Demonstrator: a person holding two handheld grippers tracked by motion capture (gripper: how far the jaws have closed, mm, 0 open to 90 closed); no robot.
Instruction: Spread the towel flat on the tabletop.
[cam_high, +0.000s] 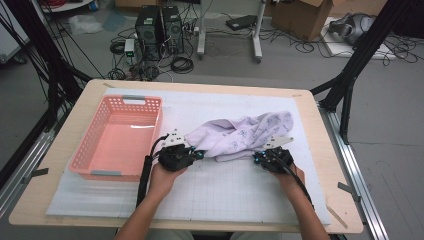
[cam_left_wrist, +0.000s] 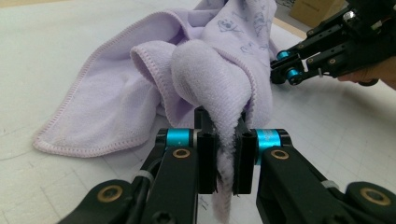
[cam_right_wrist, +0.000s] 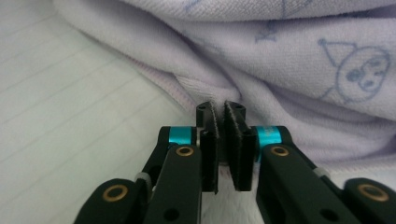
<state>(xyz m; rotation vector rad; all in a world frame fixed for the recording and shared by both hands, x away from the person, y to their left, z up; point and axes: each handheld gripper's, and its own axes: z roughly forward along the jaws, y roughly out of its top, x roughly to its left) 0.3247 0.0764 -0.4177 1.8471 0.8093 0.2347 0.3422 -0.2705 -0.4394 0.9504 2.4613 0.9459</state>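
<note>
Towel lies bunched mid-table on the white mat, right of the pink basket. Left gripper: jaws clamped on a fold of towel. Right gripper: jaws together at the hem; can't tell if cloth is caught. I'd confirm that bite, then lift both evenly, keeping tension. Count: one towel, one basket, two grippers.

Lilac doodle-printed towel, pink basket
</note>
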